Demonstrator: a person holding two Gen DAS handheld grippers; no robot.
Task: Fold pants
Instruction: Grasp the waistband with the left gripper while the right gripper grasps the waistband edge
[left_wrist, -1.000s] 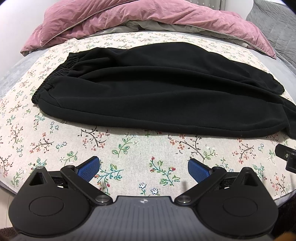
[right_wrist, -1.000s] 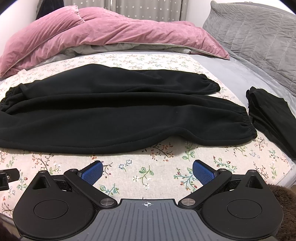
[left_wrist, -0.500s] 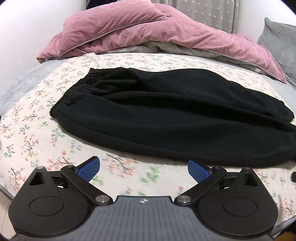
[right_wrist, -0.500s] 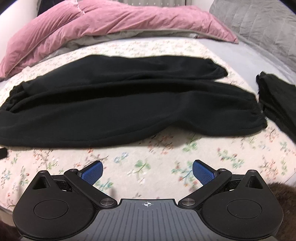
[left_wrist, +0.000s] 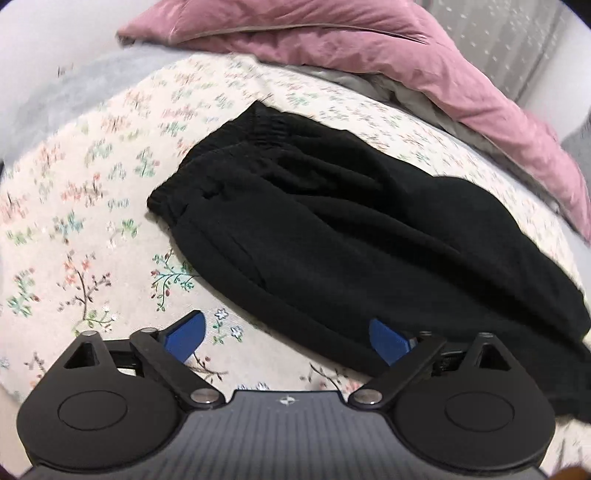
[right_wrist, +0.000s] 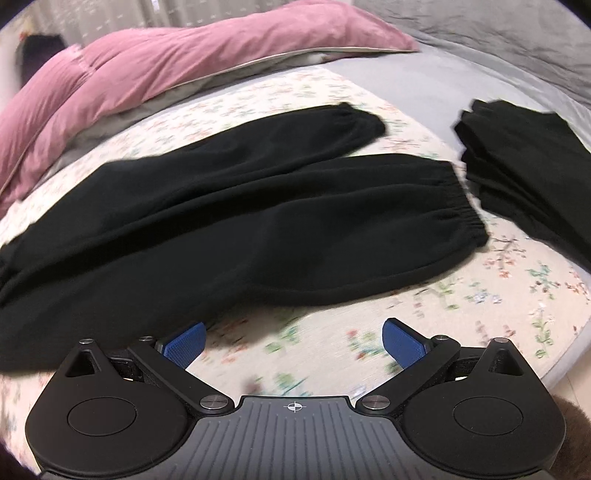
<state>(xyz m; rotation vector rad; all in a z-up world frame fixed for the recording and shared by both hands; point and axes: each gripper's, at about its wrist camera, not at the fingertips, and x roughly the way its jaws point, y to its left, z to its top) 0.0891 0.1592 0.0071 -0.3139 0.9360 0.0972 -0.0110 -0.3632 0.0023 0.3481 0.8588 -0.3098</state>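
Left gripper (left_wrist: 286, 334) fingers wide apart, holding nothing, right pad (left_wrist: 388, 339) just over the near edge of black sweatpants (left_wrist: 332, 229); elastic waistband (left_wrist: 225, 162) beyond, ahead-left. Right gripper (right_wrist: 293, 341) equally wide and empty, above floral sheet (right_wrist: 498, 295), cuffed leg ends (right_wrist: 454, 206) ahead-right. Risk: pinching one fabric layer only, skewing the fold.

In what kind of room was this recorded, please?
Most likely a bedroom. The black pants lie spread out on a bed with a floral sheet, a pink duvet is bunched at the far side, and a curtain hangs behind it.
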